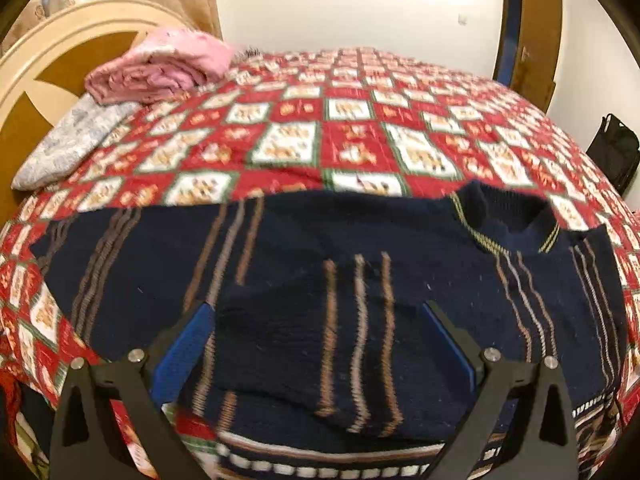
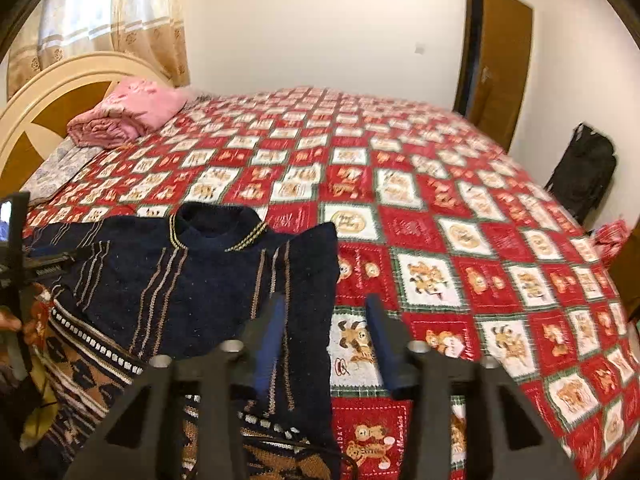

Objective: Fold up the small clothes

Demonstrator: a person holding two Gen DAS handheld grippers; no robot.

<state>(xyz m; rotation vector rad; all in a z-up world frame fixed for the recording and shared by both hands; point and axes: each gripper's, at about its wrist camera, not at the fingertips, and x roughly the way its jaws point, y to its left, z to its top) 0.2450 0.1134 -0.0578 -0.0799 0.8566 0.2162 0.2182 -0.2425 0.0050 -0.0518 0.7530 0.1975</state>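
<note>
Our left claw [image 1: 320,344] stands spread over the folded sleeve [image 1: 352,344]; the sweater [image 2: 192,280] lies at ten o'clock from our right claw [image 2: 326,340], parted, empty.

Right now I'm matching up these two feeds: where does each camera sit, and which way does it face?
Left wrist: on the left gripper, angled down across the bed; jaws open around a folded part of the sweater; only its fingers show.
Right wrist: on the right gripper, angled down over the sweater's right edge; jaws apart, nothing pressed; the other gripper's frame shows at far left.
Shared: sweater, quilt, pink bundle, headboard, door.
</note>
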